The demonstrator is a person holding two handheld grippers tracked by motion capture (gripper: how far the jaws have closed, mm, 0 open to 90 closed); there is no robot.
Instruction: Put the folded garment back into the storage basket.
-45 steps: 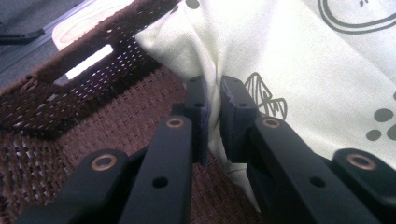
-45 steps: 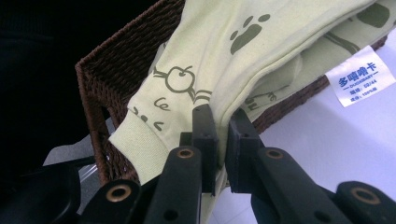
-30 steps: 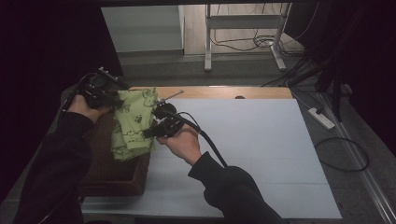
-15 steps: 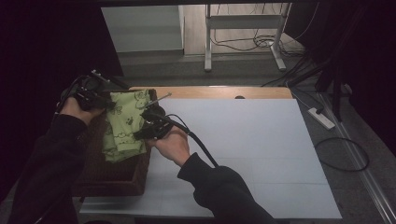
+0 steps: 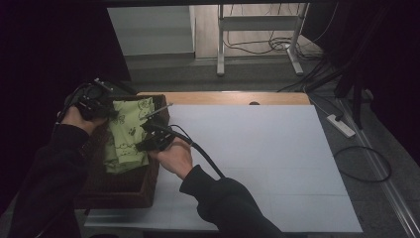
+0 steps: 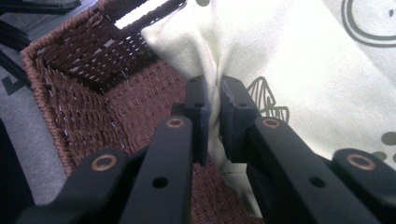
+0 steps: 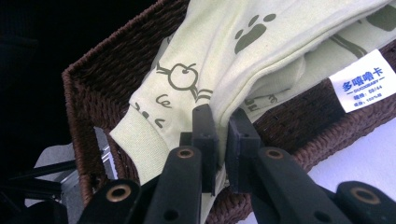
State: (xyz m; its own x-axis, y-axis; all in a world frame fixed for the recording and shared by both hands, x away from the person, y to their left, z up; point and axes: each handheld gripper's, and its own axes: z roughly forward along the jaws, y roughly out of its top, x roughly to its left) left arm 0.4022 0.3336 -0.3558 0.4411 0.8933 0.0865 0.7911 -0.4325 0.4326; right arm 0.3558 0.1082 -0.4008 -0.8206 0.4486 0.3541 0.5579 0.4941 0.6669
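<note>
A soft, pale green piece of baby clothing (image 5: pixel 126 136) hangs over a brown woven basket (image 5: pixel 119 191) at the left end of the bench (image 5: pixel 257 163). The cloth is light, almost yellow-green, with small dark drawings on it. In the right gripper view you can see a paw print, a round apple shape with little lines under it, and some squiggles. One end has a ribbed cuff (image 7: pixel 140 135), like the end of a sleeve or a leg. A white tag (image 7: pixel 363 86) with blue writing is sewn on near the basket's wall. In the left gripper view the cloth looks nearly white, with a leaf-like drawing and part of a big ring.

The left gripper (image 5: pixel 94 101) is at the far left corner of the basket. Its fingers (image 6: pixel 198 116) are closed tight on a fold of the cloth, and the cloth bunches between them. The right gripper (image 5: pixel 151 136) is at the basket's right side, just above the rim. Its fingers (image 7: pixel 204 135) are also pinched on the cloth, at an edge near the cuff.

The cloth is stretched between the two grippers, and its lower part droops down into the basket. The basket is dark brown and woven from twisted strands.
</note>
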